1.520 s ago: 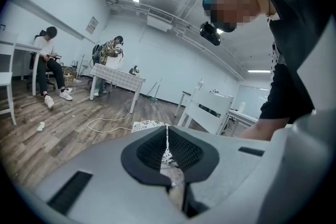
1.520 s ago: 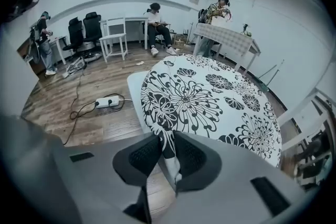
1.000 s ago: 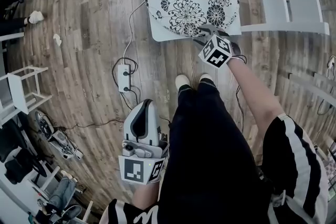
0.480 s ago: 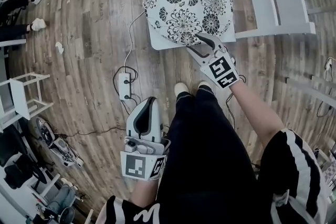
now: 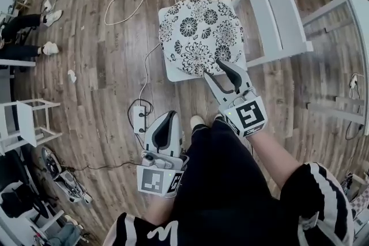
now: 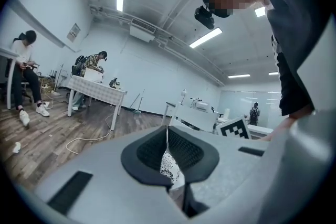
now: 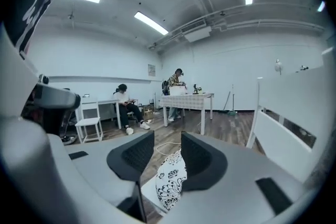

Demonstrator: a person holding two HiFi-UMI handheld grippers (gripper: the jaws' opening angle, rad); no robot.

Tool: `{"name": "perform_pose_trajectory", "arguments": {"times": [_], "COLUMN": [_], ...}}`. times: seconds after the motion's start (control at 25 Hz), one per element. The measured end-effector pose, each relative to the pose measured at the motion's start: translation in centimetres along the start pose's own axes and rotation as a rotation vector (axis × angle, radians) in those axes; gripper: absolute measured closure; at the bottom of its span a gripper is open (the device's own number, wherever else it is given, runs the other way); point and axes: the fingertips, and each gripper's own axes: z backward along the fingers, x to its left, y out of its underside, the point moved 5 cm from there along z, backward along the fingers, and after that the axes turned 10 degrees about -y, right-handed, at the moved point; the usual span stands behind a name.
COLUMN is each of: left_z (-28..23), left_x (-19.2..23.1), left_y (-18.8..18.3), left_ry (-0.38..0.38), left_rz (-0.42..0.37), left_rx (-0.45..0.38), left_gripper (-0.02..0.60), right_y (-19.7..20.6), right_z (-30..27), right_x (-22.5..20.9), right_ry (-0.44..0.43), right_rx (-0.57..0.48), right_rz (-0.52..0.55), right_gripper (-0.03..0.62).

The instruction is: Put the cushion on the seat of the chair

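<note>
Reading this as essentially done. Left gripper (image 5: 168, 119) at 6 o'clock of the head view: jaws together, nothing in them, beside the person's leg and well apart from the chair. Cushion (image 5: 200, 35) at 12 o'clock lies flat on the chair seat (image 5: 171, 73) and covers most of it. Bare white seat shows only at the cushion's 7 o'clock corner and along the near edge.

Right gripper (image 5: 212, 68) is at the cushion's 5 o'clock, just beside its near rim. Jaws are apart and have just been closing a little, with nothing between them. The cushion only shows through the gap, beyond the pads.

My call: placement looks complete. What's left is backing the right gripper off and maybe a nudge to centre the cushion.

Hard to tell:
- whether the right tips touch the rim or hover
- far seat edge is under the cushion
- chair legs are hidden
- chair back (image 5: 277, 8) runs off the top edge
- both gripper views give only a sliver of the cushion
</note>
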Motion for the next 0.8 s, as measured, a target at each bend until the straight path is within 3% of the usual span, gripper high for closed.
{"name": "perform_pose_trajectory", "arguments": {"times": [0.36,0.8], "left_z": [-1.1,-1.0], "left_x": [-1.9,-5.5], "left_y": [-4.9,-11.8], "left_ry": [0.061,0.215], "left_rz": [0.003,-0.018], "left_rx": [-0.08,-0.193], "left_gripper": [0.568,0.568], "right_y": [-9.0,-15.0], "right_z": [4.4,6.9], "right_x": [1.7,4.2], "right_ry": [0.072,0.09], "right_rx": [-0.165,-0.28], "right_rz": [-0.033,-0.024], "right_gripper": [0.545,0.562]}}
